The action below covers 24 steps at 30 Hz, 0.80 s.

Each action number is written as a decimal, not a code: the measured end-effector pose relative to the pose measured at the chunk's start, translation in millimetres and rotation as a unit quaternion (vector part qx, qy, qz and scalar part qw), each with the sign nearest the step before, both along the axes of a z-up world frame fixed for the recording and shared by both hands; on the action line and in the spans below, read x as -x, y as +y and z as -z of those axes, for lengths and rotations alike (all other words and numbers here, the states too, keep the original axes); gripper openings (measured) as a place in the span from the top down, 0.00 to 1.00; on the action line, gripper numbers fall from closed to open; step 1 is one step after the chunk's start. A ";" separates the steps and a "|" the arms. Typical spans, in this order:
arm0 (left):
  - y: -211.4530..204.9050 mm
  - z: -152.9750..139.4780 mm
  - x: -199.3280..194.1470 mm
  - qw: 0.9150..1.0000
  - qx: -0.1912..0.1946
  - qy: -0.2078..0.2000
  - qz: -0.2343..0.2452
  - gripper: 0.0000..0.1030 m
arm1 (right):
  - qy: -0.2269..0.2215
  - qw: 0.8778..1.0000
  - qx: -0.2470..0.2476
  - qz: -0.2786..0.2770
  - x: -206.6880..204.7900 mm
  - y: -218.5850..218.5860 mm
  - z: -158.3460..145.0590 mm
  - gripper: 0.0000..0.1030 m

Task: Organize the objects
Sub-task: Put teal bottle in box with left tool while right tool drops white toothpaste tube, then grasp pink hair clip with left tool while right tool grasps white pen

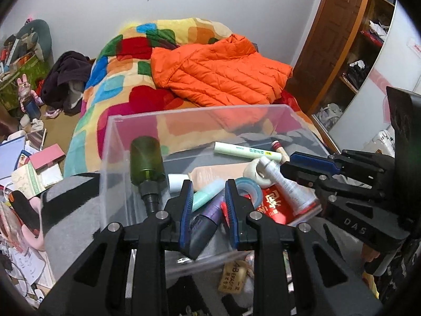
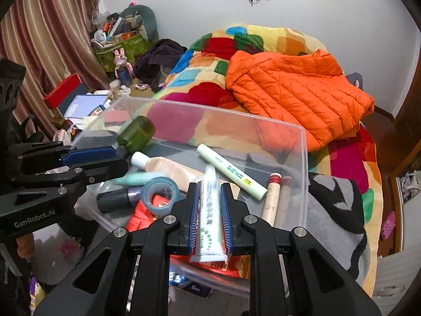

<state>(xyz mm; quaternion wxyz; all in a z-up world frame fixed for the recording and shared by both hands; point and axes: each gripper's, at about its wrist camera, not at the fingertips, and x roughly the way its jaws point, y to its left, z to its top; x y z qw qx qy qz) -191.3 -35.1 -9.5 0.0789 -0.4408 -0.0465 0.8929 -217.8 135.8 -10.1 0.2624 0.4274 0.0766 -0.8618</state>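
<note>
Left wrist view: we saw the left gripper (image 1: 208,205) over the near edge of a clear plastic bin (image 1: 136,126), its blue pads narrowly apart, and we could not tell whether they pinched anything. Between and below them lay a purple-grey bottle (image 1: 208,223) and a mint tube (image 1: 208,193). A green bottle (image 1: 146,160) with a black neck stood upended against the bin's left wall. Further in lay a pale green tube (image 1: 247,151), a beige tube (image 1: 215,175), a blue tape roll (image 1: 248,189), a white tape roll (image 1: 256,173) and a red packet (image 1: 273,205). The right gripper (image 1: 286,168) came in from the right, clamped on a white toothpaste tube (image 1: 286,187) that was tilted, cap up, above the red packet. The bin sat on a grey blanket (image 1: 71,210) on a bed with an orange jacket (image 1: 221,71).

Right wrist view: we saw the right gripper (image 2: 209,210) with its pads tight on the white toothpaste tube (image 2: 209,210), green print on it, crimped end toward the camera, cap end blurred over the bin (image 2: 302,158). The left gripper (image 2: 118,158) reached in from the left, close to the green bottle (image 2: 136,133). Two wooden cylinders (image 2: 273,197) lay at the right wall beside the pale green tube (image 2: 231,175). The blue tape roll (image 2: 159,193) rested on the red packet (image 2: 142,216).
</note>
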 end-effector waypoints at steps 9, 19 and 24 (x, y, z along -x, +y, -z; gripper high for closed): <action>-10.2 -37.0 -47.1 0.998 0.013 0.057 -0.018 0.45 | 0.047 0.998 0.044 -0.026 -40.6 17.2 -46.5 0.66; -23.4 -13.3 -106.0 0.999 0.028 0.027 -0.031 0.36 | 0.025 0.996 0.043 -0.078 -92.7 33.5 -38.9 0.51; -30.1 19.5 -126.9 0.999 0.013 -0.019 -0.044 0.36 | -0.016 0.995 0.021 -0.098 -104.1 36.4 -6.3 0.49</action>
